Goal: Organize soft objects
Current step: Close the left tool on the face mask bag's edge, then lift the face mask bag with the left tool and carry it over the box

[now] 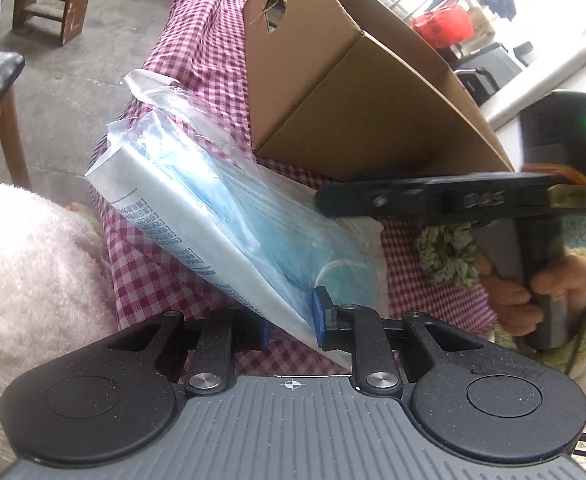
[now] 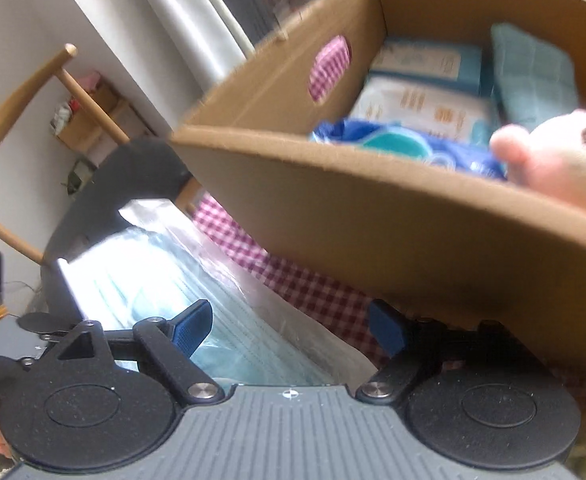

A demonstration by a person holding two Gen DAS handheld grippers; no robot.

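Left gripper (image 1: 291, 322) is clamped on the near edge of the pack of blue face masks (image 1: 229, 216), pads pinching just the thin plastic and card at that end, rest of the pack sticking out away from the camera over the red-checked tablecloth (image 1: 197, 60). Risk one: grip is at one end only, slick wrapper, so the pack could pivot or slide out of the pinch when lifted. Right gripper (image 2: 289, 330) has its jaws spread wide with nothing between the pads, hanging over the same mask pack (image 2: 173, 280) just near the front wall of the cardboard box (image 2: 373, 216); right-wrist view is blurred. Seen from the left wrist, the right gripper (image 1: 433, 196) sits close above the pack's right side, so the two tools could knock together. Farther on, the box already holds tissue packs (image 2: 425, 108), a teal cloth (image 2: 533, 72), a blue bag (image 2: 445, 152) and a pink plush toy (image 2: 561, 160). Space looks tight, so the long pack may catch the front wall or land on the plush and tip out. Loose wrapper flap (image 1: 149, 84) at the far end could snag on the rim.
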